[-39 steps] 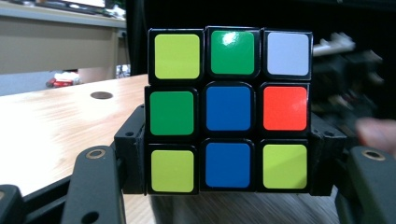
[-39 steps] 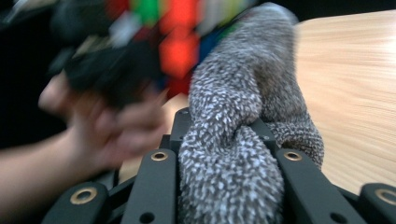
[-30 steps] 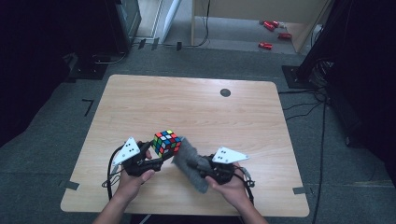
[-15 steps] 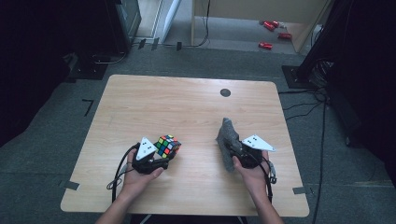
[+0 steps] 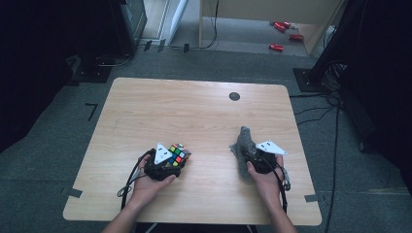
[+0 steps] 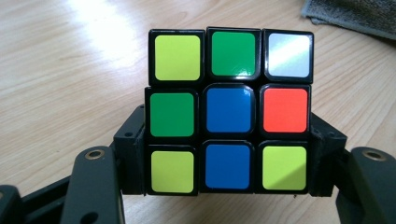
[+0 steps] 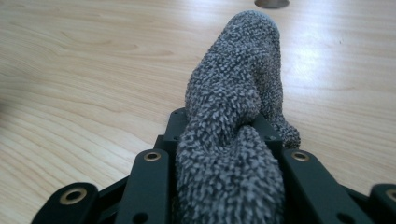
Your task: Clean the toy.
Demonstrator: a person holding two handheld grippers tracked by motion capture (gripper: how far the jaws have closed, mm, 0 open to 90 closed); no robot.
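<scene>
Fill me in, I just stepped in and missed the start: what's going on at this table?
A person at a wooden table holds a claw in each hand. The left claw is shut on a scrambled puzzle cube, gripping it by its sides. The right claw is shut on a grey towel, bunched up between its jaws. The two hands are apart, the cube at the table's left and the towel at its right, both near the person's edge.
</scene>
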